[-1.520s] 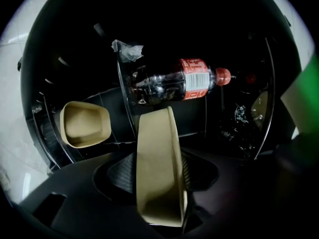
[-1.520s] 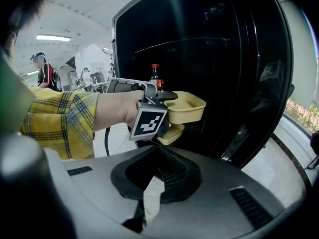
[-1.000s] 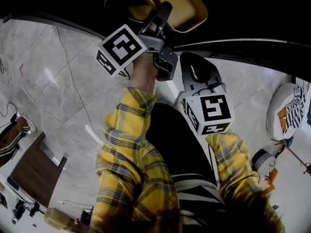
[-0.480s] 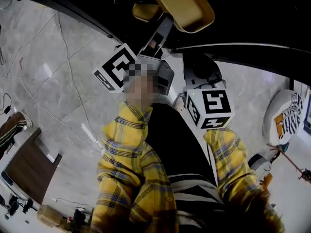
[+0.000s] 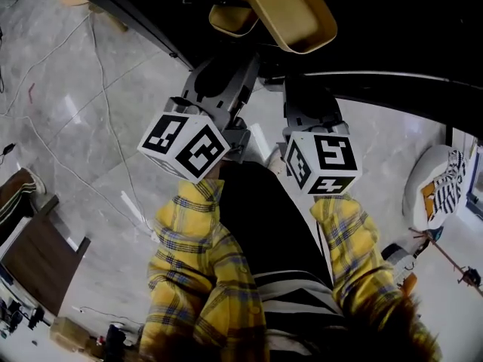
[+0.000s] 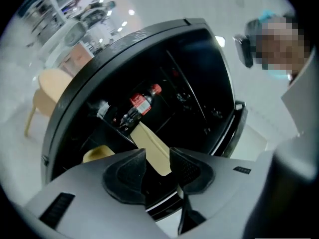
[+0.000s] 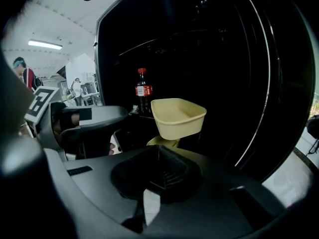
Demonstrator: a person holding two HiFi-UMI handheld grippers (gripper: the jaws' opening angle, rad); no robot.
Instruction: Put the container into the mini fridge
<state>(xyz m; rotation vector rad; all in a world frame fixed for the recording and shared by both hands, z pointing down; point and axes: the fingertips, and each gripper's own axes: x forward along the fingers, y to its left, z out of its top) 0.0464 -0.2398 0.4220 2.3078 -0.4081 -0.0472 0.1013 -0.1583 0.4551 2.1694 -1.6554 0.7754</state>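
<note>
Back from the container [image 5: 290,10] has come the left gripper [image 6: 157,157], rolled over since the earlier frame. Its jaws have just been closing partway, with nothing between them and a narrow gap left. At the top centre of the head view the container sits released inside the open fridge [image 6: 149,39], just right of a bottle [image 7: 143,91]. The right gripper [image 7: 158,151] is clenched and empty.

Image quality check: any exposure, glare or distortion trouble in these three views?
Head view: fridge interior near black, floor shows glare streaks. Left gripper view: fisheye bends the fridge, room behind washed out. Right gripper view: dark too, but bottle and container read clearly.
</note>
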